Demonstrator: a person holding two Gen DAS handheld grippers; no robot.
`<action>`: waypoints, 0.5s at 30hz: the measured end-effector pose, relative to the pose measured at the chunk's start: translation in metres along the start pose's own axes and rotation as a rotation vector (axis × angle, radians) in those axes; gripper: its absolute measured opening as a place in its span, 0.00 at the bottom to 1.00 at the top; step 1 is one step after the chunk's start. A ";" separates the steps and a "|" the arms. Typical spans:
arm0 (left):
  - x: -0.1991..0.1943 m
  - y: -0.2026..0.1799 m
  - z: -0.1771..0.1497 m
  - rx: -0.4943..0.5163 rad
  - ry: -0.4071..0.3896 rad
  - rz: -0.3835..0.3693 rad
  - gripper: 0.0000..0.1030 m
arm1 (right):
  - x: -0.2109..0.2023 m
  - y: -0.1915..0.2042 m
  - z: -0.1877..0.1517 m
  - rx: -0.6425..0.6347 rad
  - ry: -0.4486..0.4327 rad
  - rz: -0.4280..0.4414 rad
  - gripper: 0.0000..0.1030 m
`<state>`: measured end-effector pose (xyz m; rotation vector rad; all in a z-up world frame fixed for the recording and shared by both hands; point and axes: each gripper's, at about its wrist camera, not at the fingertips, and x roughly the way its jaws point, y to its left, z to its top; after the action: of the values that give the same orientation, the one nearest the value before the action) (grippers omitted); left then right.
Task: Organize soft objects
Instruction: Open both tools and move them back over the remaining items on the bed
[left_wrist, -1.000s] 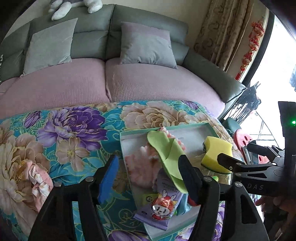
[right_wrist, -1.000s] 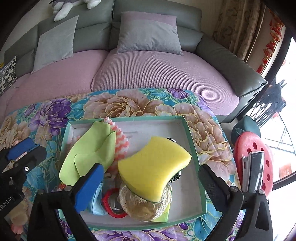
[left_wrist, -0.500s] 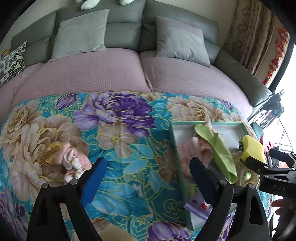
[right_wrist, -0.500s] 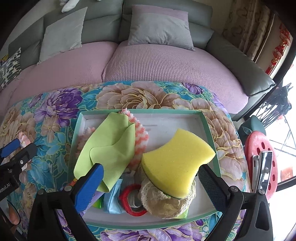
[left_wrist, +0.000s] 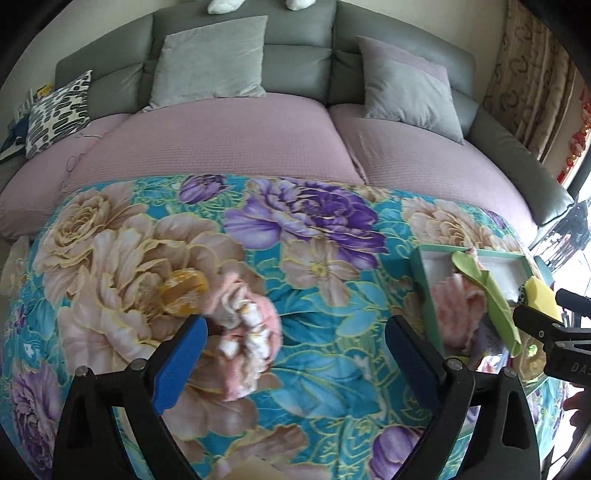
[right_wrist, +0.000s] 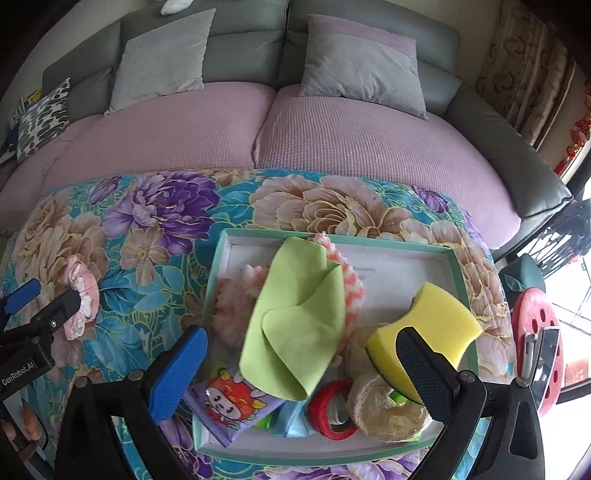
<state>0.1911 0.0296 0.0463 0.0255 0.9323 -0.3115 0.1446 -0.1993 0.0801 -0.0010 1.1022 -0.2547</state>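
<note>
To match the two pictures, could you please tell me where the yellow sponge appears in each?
Left wrist view: yellow sponge at the far right edge, past the green cloth.
Right wrist view: lower right, inside the tray.
Shared landmark: the green cloth lies left of it.

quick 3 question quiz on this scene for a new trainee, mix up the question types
1. True or false: the yellow sponge lies in the tray.
2. Which item lies outside the tray on the flowered cloth? A) green cloth B) pink scrunchie C) red tape roll
3. Fill in: the left tongs are ____ over the scrunchie.

Key: 1 true; 2 B; 3 open
</note>
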 end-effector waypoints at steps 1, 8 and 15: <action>0.000 0.007 0.000 -0.009 0.003 0.013 0.94 | 0.000 0.007 0.002 -0.010 -0.004 0.012 1.00; 0.000 0.060 -0.003 -0.075 0.021 0.097 0.95 | 0.008 0.070 0.013 -0.096 -0.003 0.107 1.00; 0.003 0.097 -0.006 -0.113 0.028 0.164 0.95 | 0.023 0.125 0.018 -0.183 0.011 0.187 1.00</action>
<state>0.2145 0.1228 0.0295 0.0023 0.9683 -0.1069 0.1954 -0.0845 0.0523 -0.0589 1.1250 0.0142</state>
